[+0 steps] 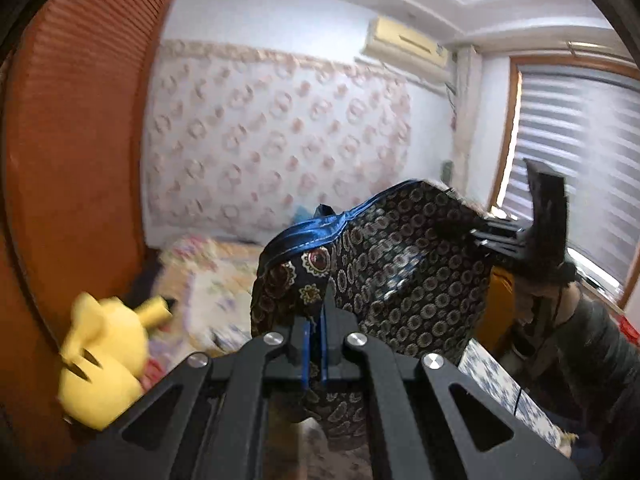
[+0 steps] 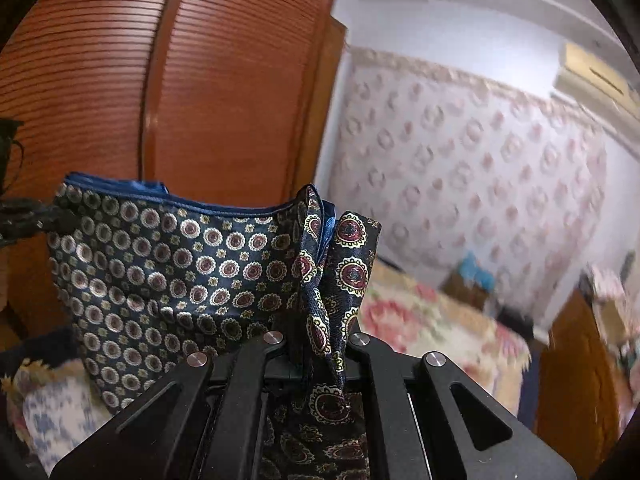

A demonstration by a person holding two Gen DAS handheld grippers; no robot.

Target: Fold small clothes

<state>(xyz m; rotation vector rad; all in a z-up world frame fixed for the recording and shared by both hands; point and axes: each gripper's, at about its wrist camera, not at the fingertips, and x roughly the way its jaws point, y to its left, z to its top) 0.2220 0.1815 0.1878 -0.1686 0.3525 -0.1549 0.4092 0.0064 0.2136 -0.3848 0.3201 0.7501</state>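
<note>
There is one piece of clothing: a dark blue cloth (image 1: 400, 276) with little round flower rings all over it and a shiny blue edge. It is hanging up in the air between two tongs, not lying on anything.

The left gripper (image 1: 316, 320) is pinching one corner of the cloth, its two fingers squeezed together on it. The right gripper (image 2: 318, 336) is pinching another corner, squeezed tight on a bunched fold. In the left wrist view the right gripper (image 1: 516, 236) is showing at the far end of the cloth, holding it up high. The cloth is sagging a little in the middle, and part of it is hanging down under each gripper.

Below, one bed (image 2: 432, 320) with a flowery cover is sitting along the wall. One yellow plush toy (image 1: 104, 356) is lying at the bed's left edge, close to the wardrobe. One cloth with small blue flowers (image 1: 496, 384) is lying lower down.

One big brown wardrobe (image 2: 224, 80) with slatted doors is standing on the left. The wall (image 1: 280, 132) is wearing pink ring-patterned paper. One air conditioner (image 1: 408, 44) is hanging high up. One window with striped blinds (image 1: 580, 160) is letting light in on the right.
</note>
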